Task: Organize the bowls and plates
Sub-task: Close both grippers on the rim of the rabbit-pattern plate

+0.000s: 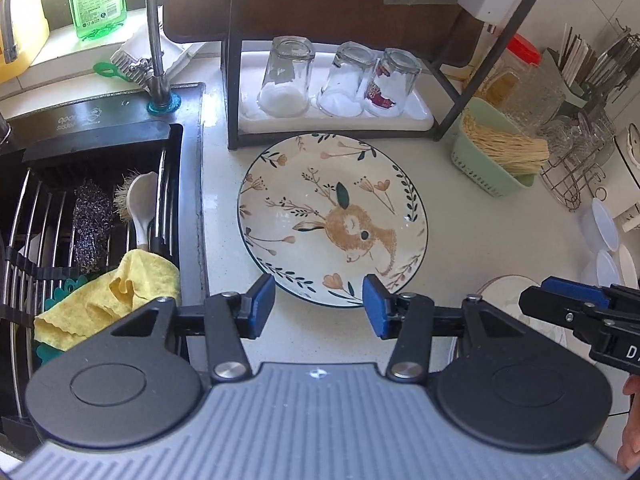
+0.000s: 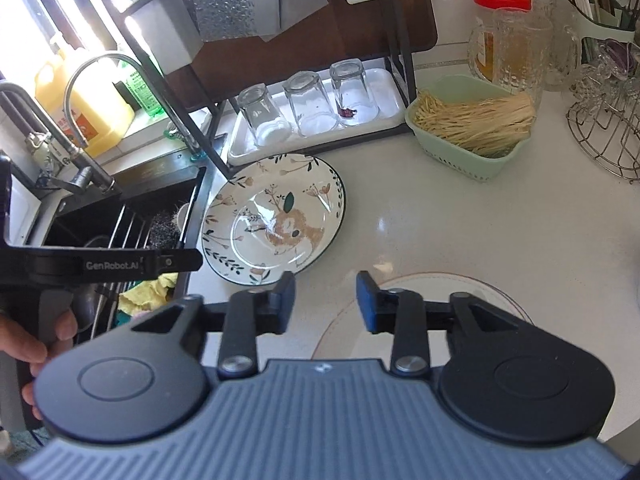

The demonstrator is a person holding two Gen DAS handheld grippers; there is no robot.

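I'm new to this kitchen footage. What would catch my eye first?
The round white plate painted with a brown rabbit and flowers lies flat on the pale counter, just right of the black sink. Behind it, three clear upturned glasses stand on a white tray. Both grippers hover open before it.

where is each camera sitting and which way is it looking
Left wrist: on the left tongs, angled down at the deer-patterned floral ceramic plate beside the black sink; open tongs, the right tongs at the right edge.
Right wrist: on the right tongs, over a plain white plate; open tongs, a hand holding the left tongs.
Shared: the deer plate, three upturned clear glasses, the pale green plastic basket.
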